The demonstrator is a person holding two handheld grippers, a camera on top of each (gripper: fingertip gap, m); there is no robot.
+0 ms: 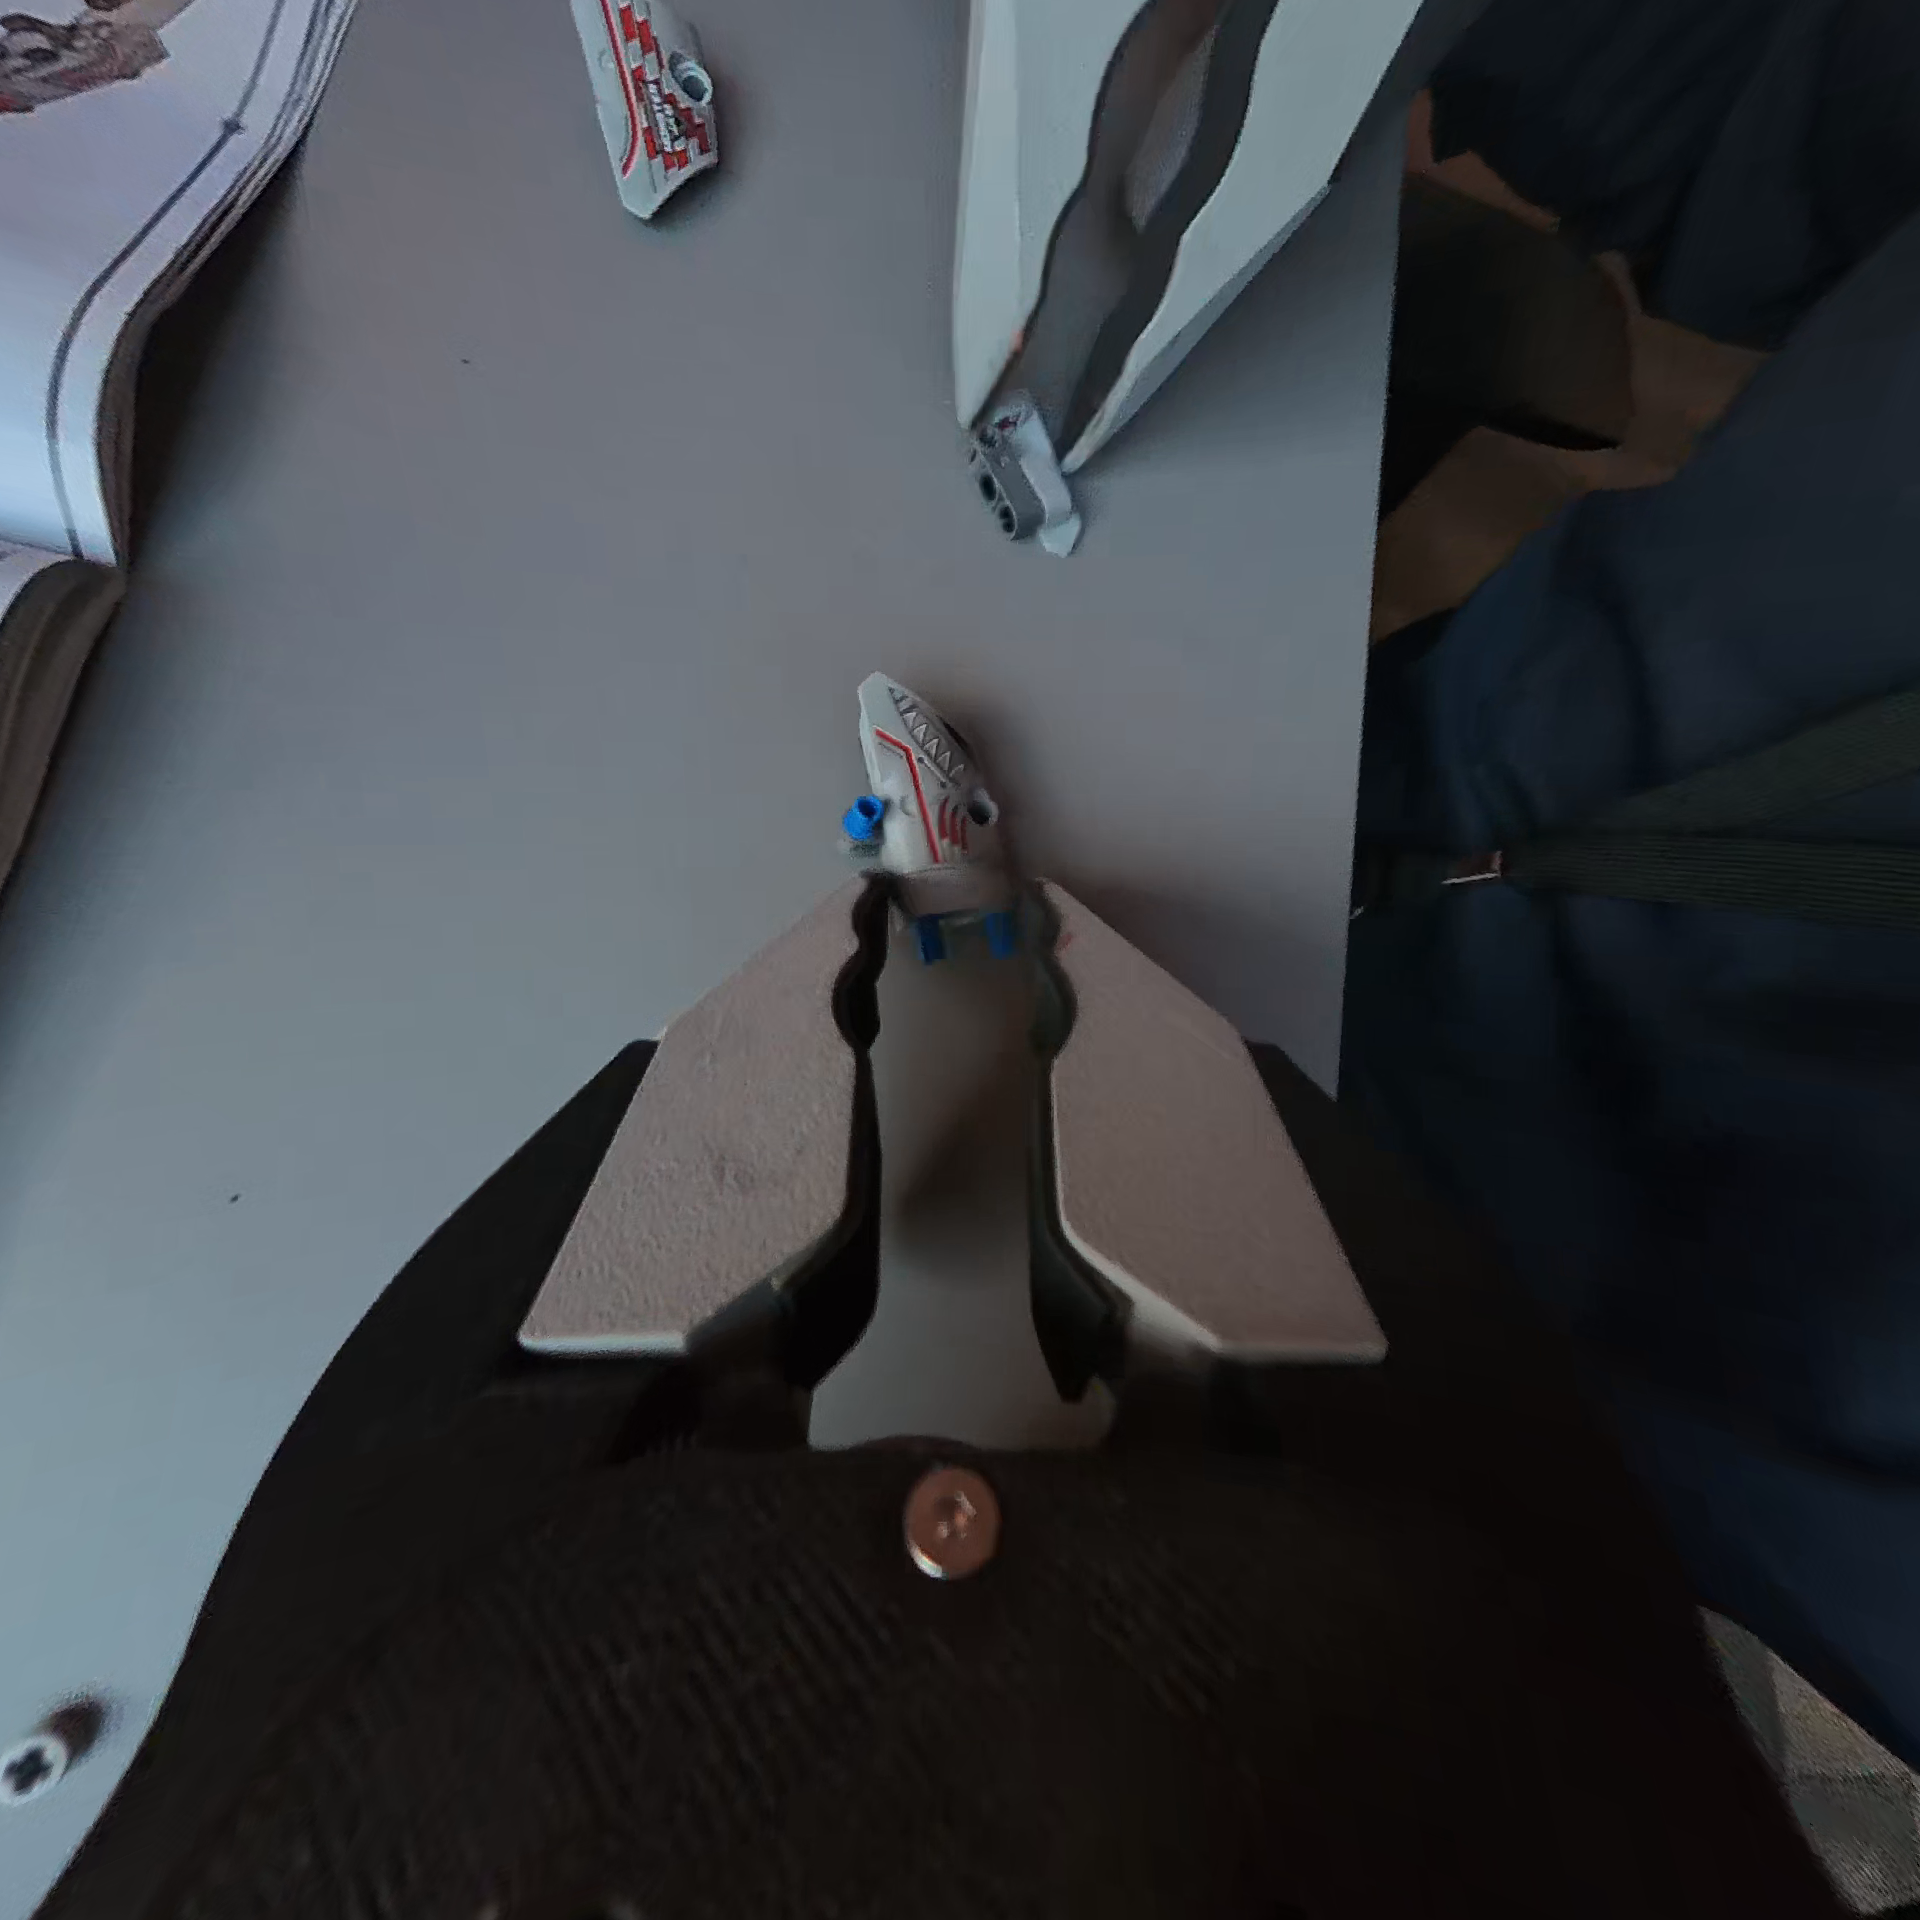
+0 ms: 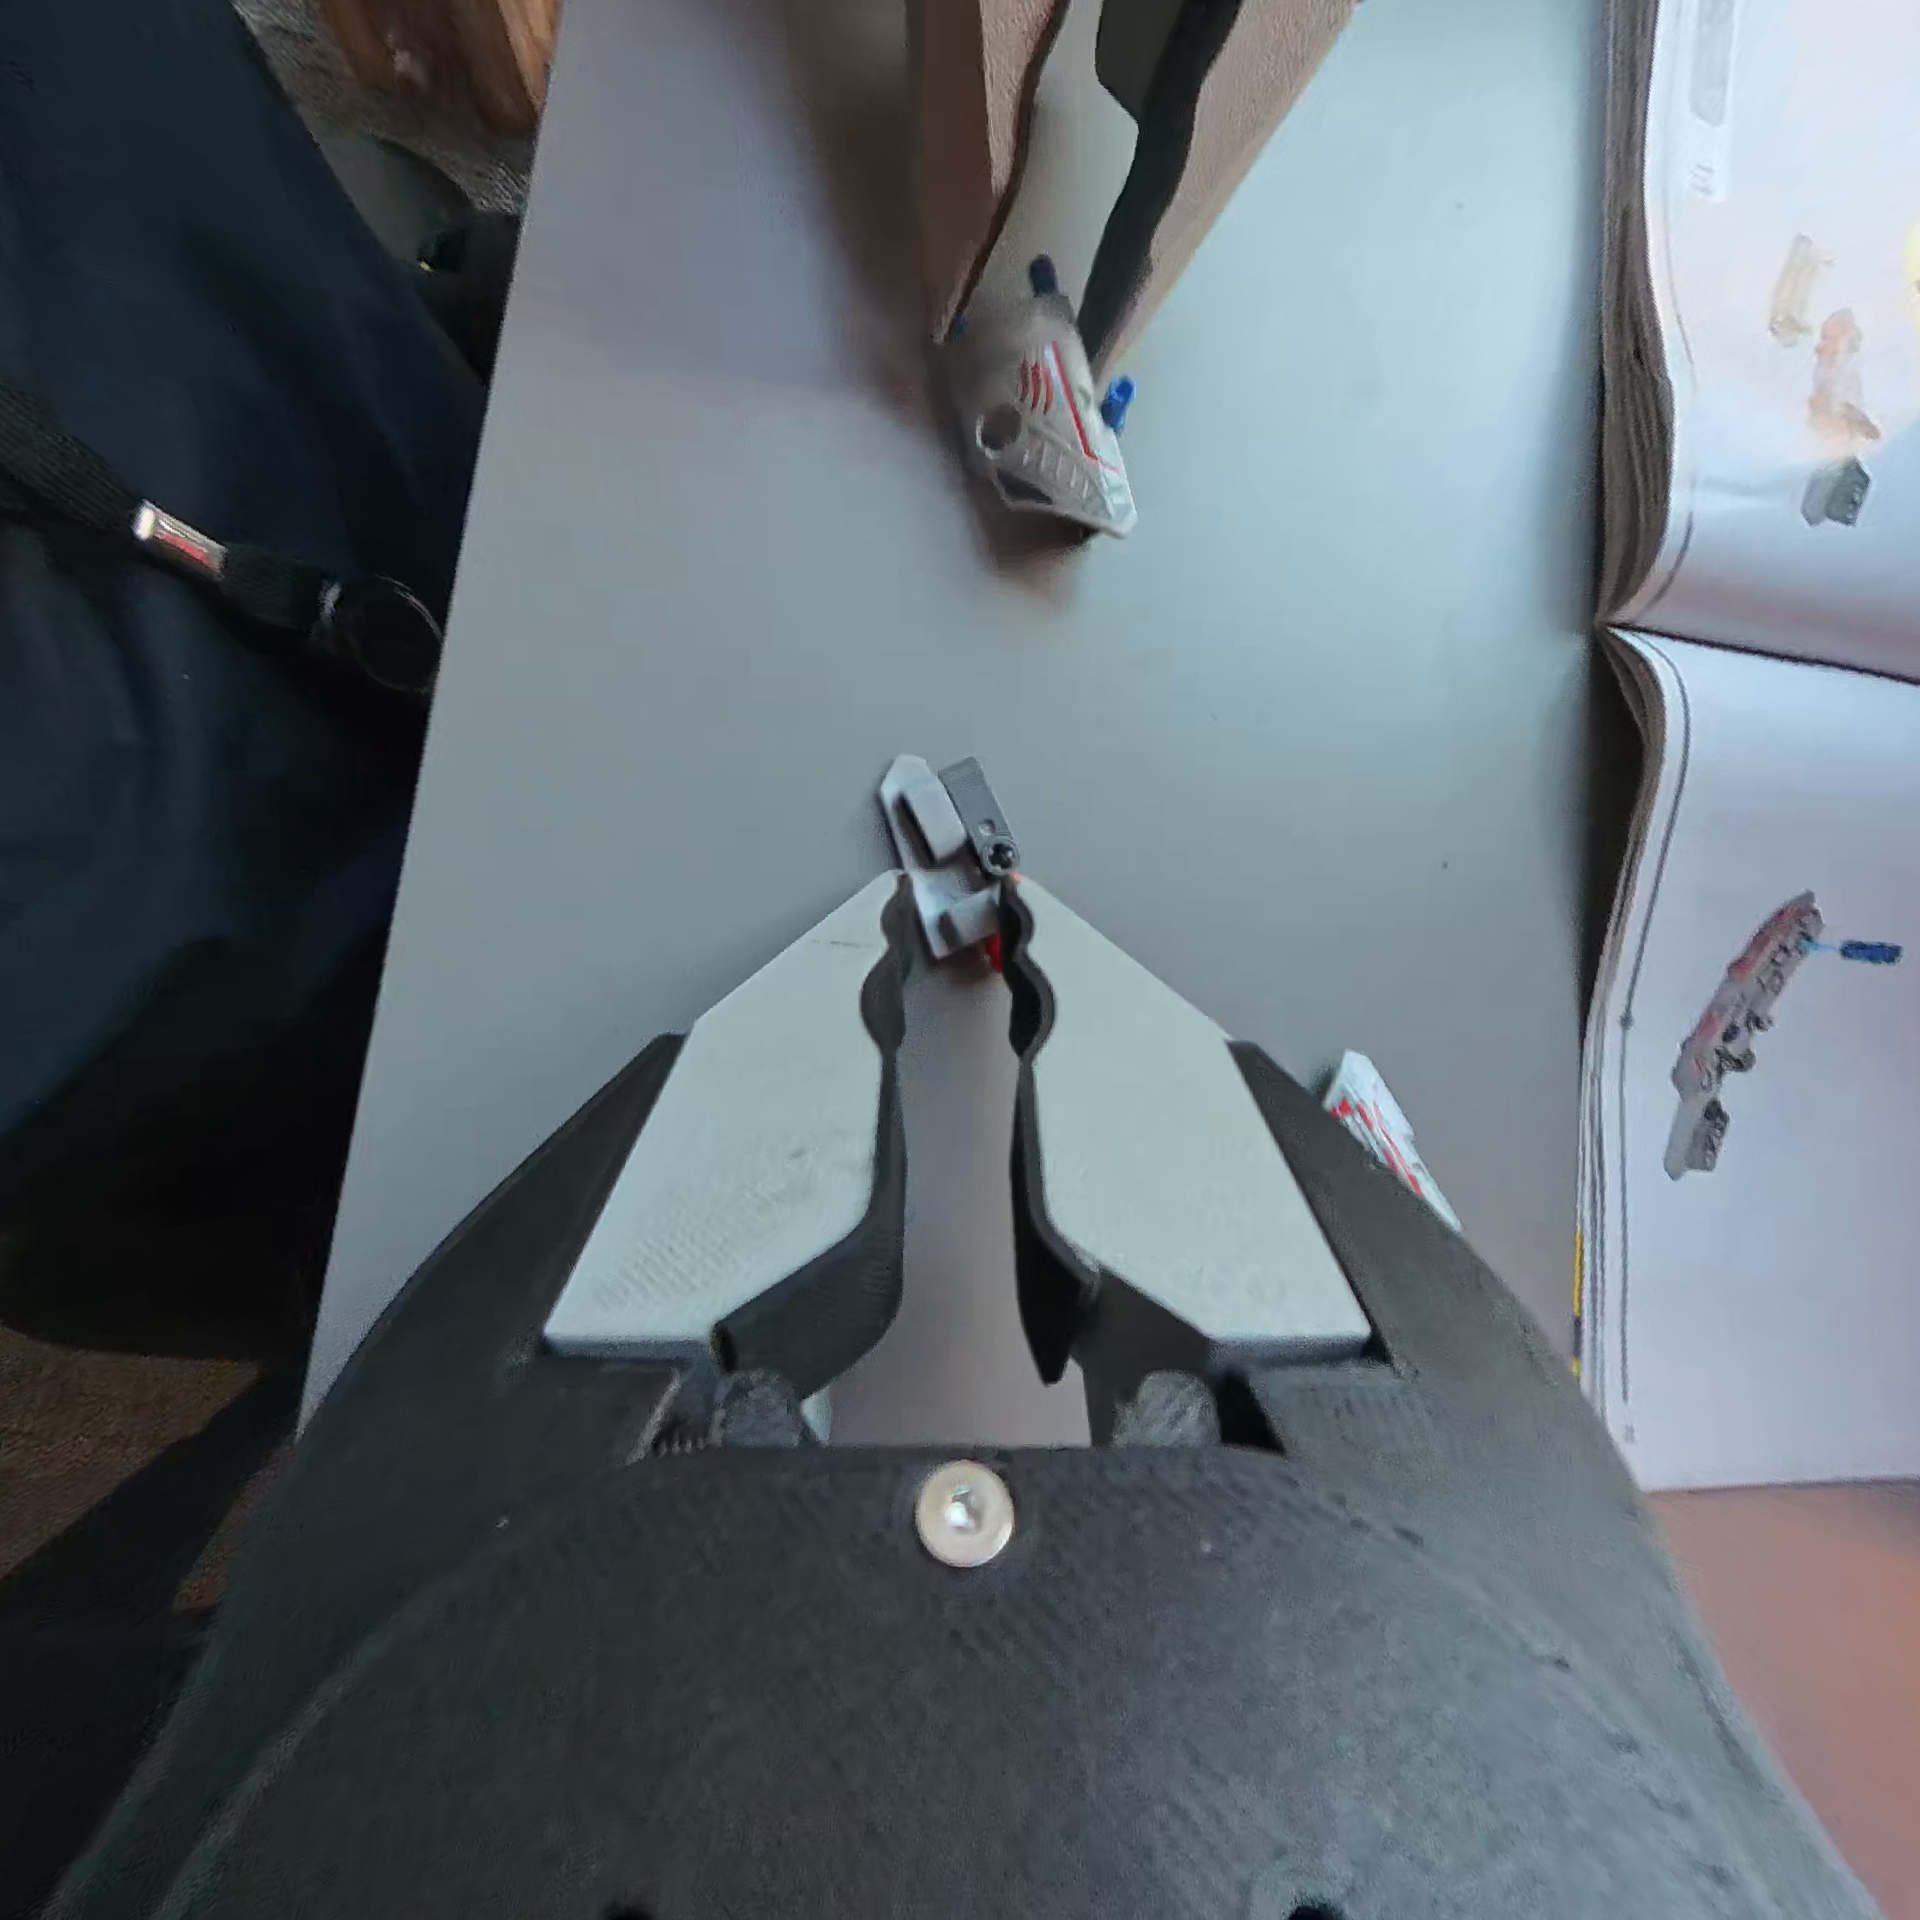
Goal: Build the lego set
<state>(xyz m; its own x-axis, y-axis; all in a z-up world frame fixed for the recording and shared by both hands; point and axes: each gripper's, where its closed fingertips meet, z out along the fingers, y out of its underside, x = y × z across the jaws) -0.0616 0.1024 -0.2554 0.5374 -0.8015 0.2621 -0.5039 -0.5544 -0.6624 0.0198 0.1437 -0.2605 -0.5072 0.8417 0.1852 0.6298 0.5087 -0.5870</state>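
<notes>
My left gripper (image 1: 956,894) is shut on a grey shark-nose lego piece (image 1: 920,779) with teeth print, red stripes and blue pins, held just over the grey table (image 1: 520,727). The same piece (image 2: 1049,436) and the left gripper (image 2: 1023,322) show at the top of the right wrist view. My right gripper (image 2: 951,899) is shut on a small grey lego assembly (image 2: 945,831) with a dark connector. This gripper (image 1: 1023,416) and its piece (image 1: 1018,473) show at the upper right of the left wrist view. The two grippers face each other, apart.
A grey panel with red and white checks (image 1: 655,104) lies on the table; it also shows beside my right gripper (image 2: 1382,1132). An open instruction booklet (image 2: 1766,831) lies along one side (image 1: 125,208). The table edge (image 1: 1371,623) borders a person's dark clothing (image 1: 1662,935). My hands' fingertips stand some 10 cm from each other.
</notes>
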